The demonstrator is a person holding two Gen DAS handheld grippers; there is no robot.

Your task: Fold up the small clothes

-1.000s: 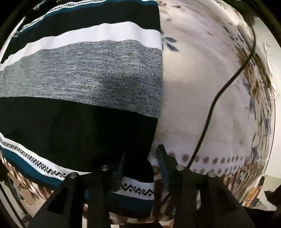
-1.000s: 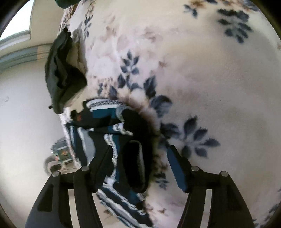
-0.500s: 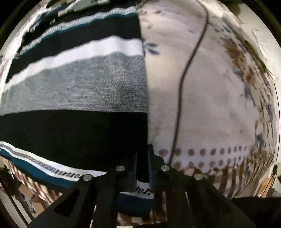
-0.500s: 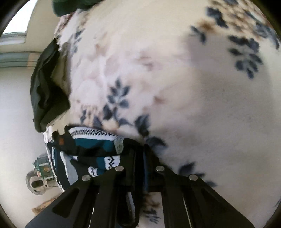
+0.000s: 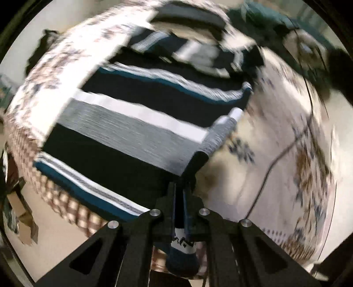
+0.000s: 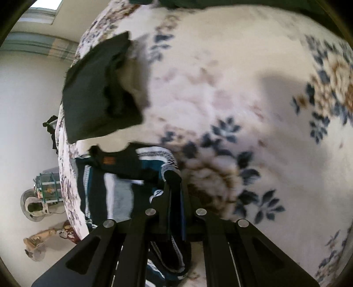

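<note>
A striped knit garment [image 5: 136,132] in black, grey, white and teal lies on a floral blanket [image 5: 275,141]. My left gripper [image 5: 179,189] is shut on the garment's lower right corner, and that edge hangs lifted off the blanket, with the patterned hem drooping below the fingers. In the right wrist view the same striped garment [image 6: 119,189] is bunched at the lower left, and my right gripper [image 6: 175,187] is shut on its black and teal edge, raised above the floral blanket [image 6: 242,92].
A folded dark garment [image 6: 97,92] lies on the blanket's far left edge. A thin black cable [image 5: 271,163] runs across the blanket to the right of the left gripper. A dark green cloth [image 5: 275,19] lies at the far end. Floor and clutter lie beyond the bed's edge.
Both grippers closed on the striped garment's edge and then rose, lifting that side off the blanket. The views pulled back, showing more of the bed.
</note>
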